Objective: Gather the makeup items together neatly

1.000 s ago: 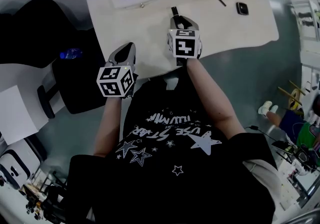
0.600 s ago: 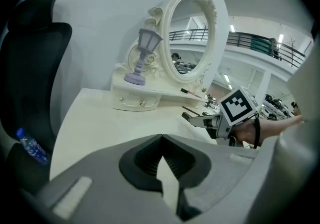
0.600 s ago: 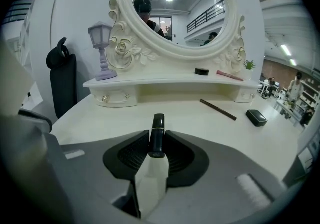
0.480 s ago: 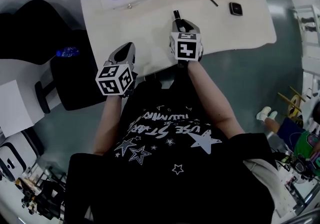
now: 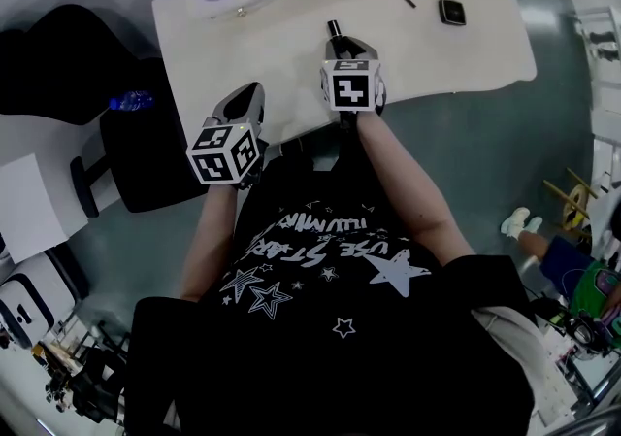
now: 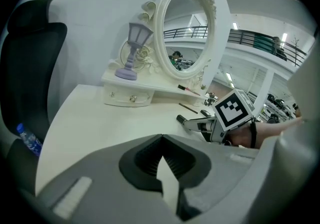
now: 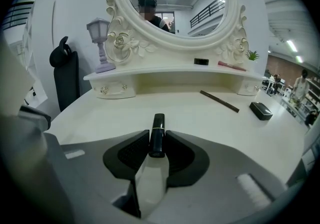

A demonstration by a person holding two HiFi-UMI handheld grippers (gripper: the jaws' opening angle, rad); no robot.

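Note:
My right gripper (image 7: pixel 158 144) is shut on a black lipstick tube (image 7: pixel 158 135) that points forward, low over the white vanity table (image 7: pixel 200 118). In the head view the right gripper (image 5: pixel 340 41) sits near the table's front edge, with the lipstick (image 5: pixel 334 29) sticking out ahead of it. A dark pencil (image 7: pixel 219 101) and a black compact (image 7: pixel 261 110) lie at the right of the table. A small black item (image 7: pixel 201 61) and a pink pencil (image 7: pixel 231 66) rest on the mirror shelf. My left gripper (image 6: pixel 161 140) is shut on nothing, at the table's front left (image 5: pixel 241 106).
An oval mirror (image 7: pixel 175 3) with a drawer shelf (image 7: pixel 115 88) stands at the back of the table, with a purple lamp (image 7: pixel 100 43) at its left end. A black chair (image 5: pixel 58 55) and a blue bottle (image 5: pixel 131 101) are left of the table.
The right gripper has drifted slightly left with the lipstick still in it. The left gripper has hardly moved.

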